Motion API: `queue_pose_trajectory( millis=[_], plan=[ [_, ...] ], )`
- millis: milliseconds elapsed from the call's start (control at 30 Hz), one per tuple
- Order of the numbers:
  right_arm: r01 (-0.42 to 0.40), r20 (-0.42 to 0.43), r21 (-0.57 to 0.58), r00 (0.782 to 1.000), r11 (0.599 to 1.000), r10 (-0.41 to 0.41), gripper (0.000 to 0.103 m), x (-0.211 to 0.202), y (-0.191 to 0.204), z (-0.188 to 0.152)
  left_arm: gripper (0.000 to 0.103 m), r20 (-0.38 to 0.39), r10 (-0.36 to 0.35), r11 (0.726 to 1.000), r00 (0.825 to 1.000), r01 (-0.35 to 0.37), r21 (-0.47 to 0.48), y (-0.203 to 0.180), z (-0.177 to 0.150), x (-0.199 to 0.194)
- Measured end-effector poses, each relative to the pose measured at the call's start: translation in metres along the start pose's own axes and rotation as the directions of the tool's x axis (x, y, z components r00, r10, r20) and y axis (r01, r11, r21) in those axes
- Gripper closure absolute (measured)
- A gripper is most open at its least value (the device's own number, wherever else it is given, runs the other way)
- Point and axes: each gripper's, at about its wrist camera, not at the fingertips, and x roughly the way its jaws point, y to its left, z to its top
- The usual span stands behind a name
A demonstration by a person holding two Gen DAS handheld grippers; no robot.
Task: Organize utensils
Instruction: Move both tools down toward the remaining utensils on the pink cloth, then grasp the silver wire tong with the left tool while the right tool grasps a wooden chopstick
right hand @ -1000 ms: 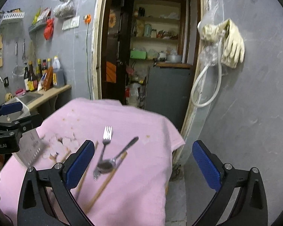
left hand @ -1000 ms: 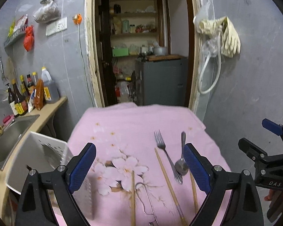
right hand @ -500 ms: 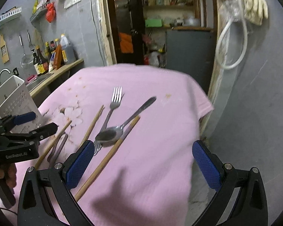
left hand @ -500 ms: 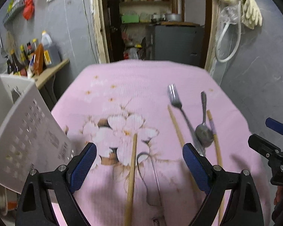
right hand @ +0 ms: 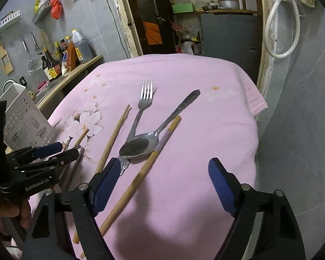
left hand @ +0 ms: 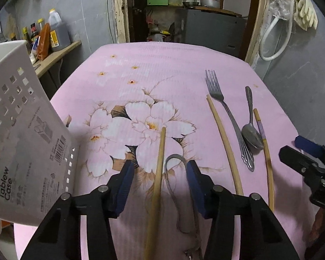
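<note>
Utensils lie scattered on pink floral cloth (left hand: 162,65) over tabletop. Left tongs (left hand: 160,173) closing, low centre of left view; wooden chopstick (left hand: 159,169) and bent metal utensil (left hand: 173,173) lie between jaws, pads not yet pressing. Fork (left hand: 225,108), spoon (left hand: 251,130) and two more chopsticks at right of frame. White perforated caddy (left hand: 21,130) at left edge. Right tongs (right hand: 162,177) closing, low centre of right view, jaws apart over one chopstick (right hand: 140,177), nothing gripped.
</note>
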Motion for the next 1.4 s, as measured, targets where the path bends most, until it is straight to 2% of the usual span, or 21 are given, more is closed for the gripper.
queue_pose_trajectory(
  millis=[100,367,567,700,867,1000,1233,1300,1400],
  plan=[
    [-0.008,-0.008,0.023,1.0,1.0,0.009,0.031,0.004,0.001,0.001,0.068,-0.006,-0.018,1.0,1.0,0.018,-0.006,0.0,0.002,0.001],
    [-0.032,-0.043,0.041,0.999,0.999,0.034,0.04,0.015,0.016,-0.001,0.069,-0.035,-0.045,0.999,0.998,0.044,-0.019,-0.005,-0.004,-0.006],
    [-0.034,-0.076,0.054,0.996,0.998,0.038,0.06,0.022,0.015,-0.001,0.069,-0.045,-0.057,0.998,0.997,0.056,-0.024,-0.004,-0.005,-0.007],
    [-0.002,-0.102,0.056,0.995,0.998,0.007,0.067,0.026,0.015,-0.003,0.069,-0.039,-0.076,0.997,0.996,0.075,-0.035,-0.005,-0.004,-0.01],
    [0.051,-0.126,0.041,0.991,0.998,-0.046,0.069,0.027,0.023,-0.004,0.07,-0.062,-0.085,0.996,0.994,0.084,-0.02,-0.012,-0.01,-0.008],
    [0.066,-0.138,0.038,0.989,0.997,-0.06,0.069,0.026,0.026,-0.004,0.073,-0.068,-0.098,0.993,0.993,0.094,-0.065,-0.006,-0.012,-0.004],
    [0.099,-0.169,0.024,0.981,0.995,-0.094,0.072,0.025,0.029,-0.004,0.074,-0.073,-0.1,0.993,0.992,0.095,-0.072,-0.005,-0.01,-0.002],
    [0.105,-0.186,0.045,0.978,0.993,-0.095,0.08,0.026,0.027,-0.001,0.079,-0.084,-0.077,0.996,0.994,0.072,-0.056,-0.008,-0.007,0.0],
    [0.086,-0.226,0.128,0.973,0.988,-0.056,0.092,0.027,0.018,0.003,0.08,-0.1,-0.065,0.997,0.993,0.061,-0.042,-0.01,-0.003,0.002]
  ],
)
